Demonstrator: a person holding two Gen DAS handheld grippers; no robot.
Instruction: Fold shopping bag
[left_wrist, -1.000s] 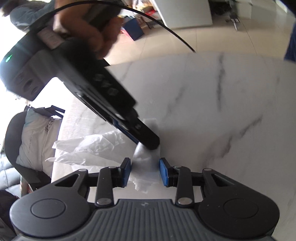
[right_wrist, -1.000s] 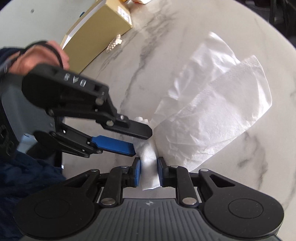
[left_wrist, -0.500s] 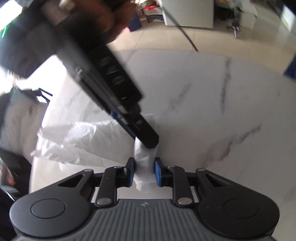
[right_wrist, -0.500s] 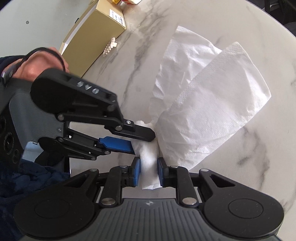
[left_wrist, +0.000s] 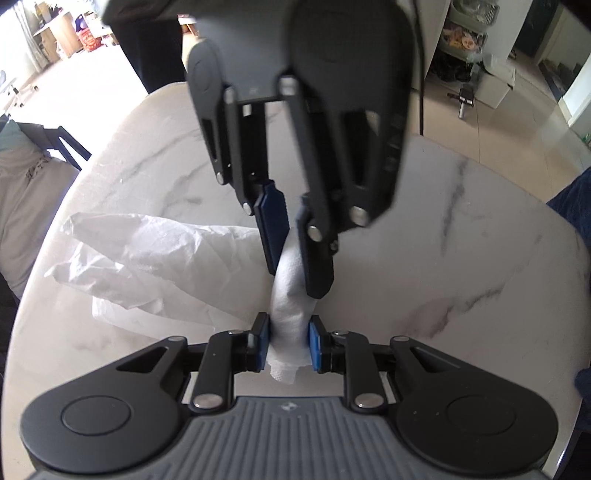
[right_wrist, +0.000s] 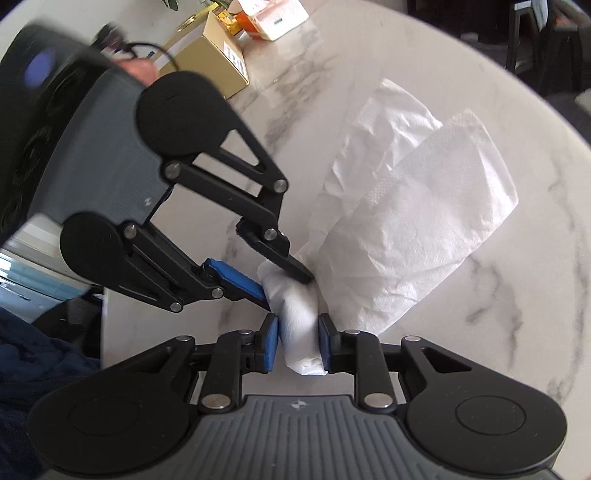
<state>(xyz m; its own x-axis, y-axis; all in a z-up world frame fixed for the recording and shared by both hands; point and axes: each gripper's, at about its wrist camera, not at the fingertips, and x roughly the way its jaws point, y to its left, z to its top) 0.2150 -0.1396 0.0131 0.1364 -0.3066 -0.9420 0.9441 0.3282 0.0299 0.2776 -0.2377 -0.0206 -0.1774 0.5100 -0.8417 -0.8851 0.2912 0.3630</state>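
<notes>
The white shopping bag (right_wrist: 413, 218) lies mid-table (left_wrist: 461, 258), its rolled end clamped in my left gripper (left_wrist: 287, 341), while my right gripper (right_wrist: 297, 343), jaws just easing wider, straddles that roll, left pad clear of it.

I see bag (right_wrist: 413, 206): white, thin, crinkled plastic, lying flat on marble top toward 1 o'clock in my right view. Near end twisted into tight roll (right_wrist: 297, 314) at 6 o'clock. In my left view, loose body (left_wrist: 155, 266) spreads toward 9 o'clock.
</notes>
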